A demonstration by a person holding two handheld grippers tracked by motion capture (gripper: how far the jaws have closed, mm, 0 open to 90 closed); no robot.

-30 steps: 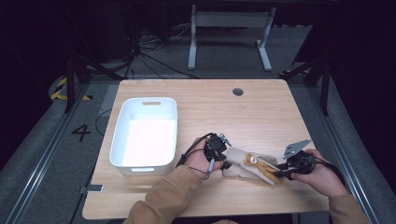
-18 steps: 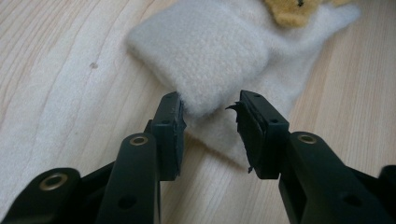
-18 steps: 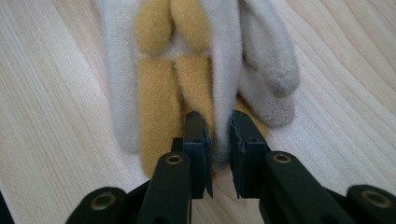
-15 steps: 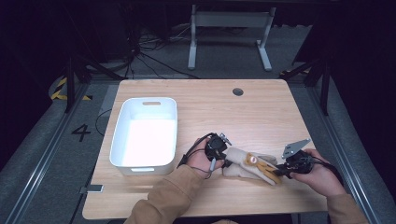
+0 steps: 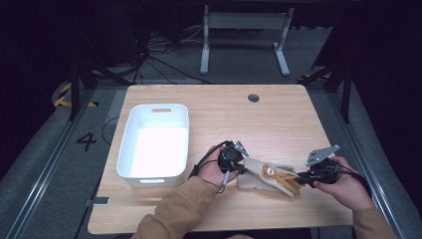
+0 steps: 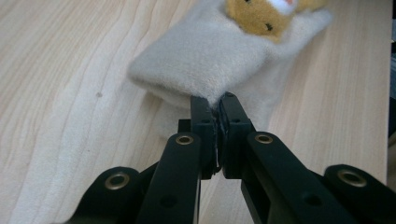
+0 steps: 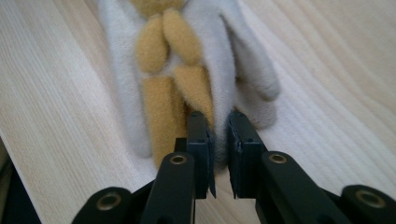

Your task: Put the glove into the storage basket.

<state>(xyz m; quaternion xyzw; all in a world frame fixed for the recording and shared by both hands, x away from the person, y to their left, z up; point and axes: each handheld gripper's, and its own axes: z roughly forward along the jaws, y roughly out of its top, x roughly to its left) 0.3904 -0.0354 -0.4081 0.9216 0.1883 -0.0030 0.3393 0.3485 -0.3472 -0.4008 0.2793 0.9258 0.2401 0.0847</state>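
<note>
The left claw is pressed together on the cuff edge of a cream plush glove, a fold of the fabric being pinched between its jaws, which have just been closing. The right claw has been set at the opposite end of the glove, where one grey-white finger is pinched between its narrowly parted jaws, which have also just been closing; yellow-brown plush strips are seen just left of that finger. In the high view the glove is stretched flat on the wooden desk near its near edge, right of centre, between the left claw and the right claw. A small yellow-brown plush animal face is borne on the glove's back. A white plastic bin is placed on the left part of the desk, well apart from the glove. A round dark grommet is set into the desk near its far edge.
</note>
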